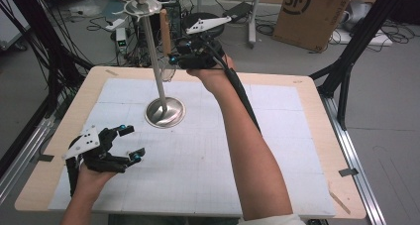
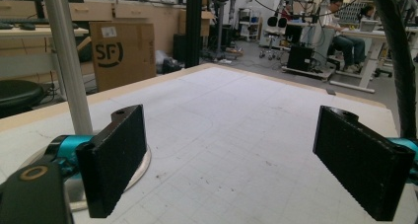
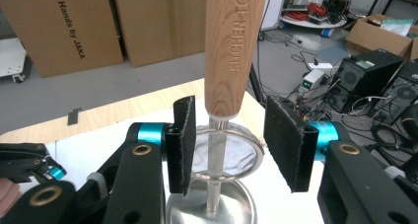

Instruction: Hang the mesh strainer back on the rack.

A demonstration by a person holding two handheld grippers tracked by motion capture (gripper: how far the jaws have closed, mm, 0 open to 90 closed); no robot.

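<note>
The right gripper (image 3: 229,150) hovers beside the top of the stand, its 2 jaws apart with the strainer's wooden handle (image 3: 234,51) standing between them, and neither pad presses on the wood. The handle runs straight up and down, so its long axis crosses the jaws at a right angle; below it the round mesh strainer (image 3: 224,157) hangs just beyond the pads, and under that is the stand's steel base (image 3: 212,206). In the high view the same gripper (image 1: 173,56) sits level with the handle (image 1: 165,31), which hangs from an arm of the stand (image 1: 151,46) (it looks released, or about to be). My judgement is that the coming move turns on that gap: pull back away from the pole and the handle stays hanging.

The left gripper (image 1: 131,141) rests low on the table (image 1: 277,150), jaws wide apart with nothing between them, well away from the strainer, so the right hand is plainly the nearer.

Count: 1 strainer, 1 stand, 2 grippers.
</note>
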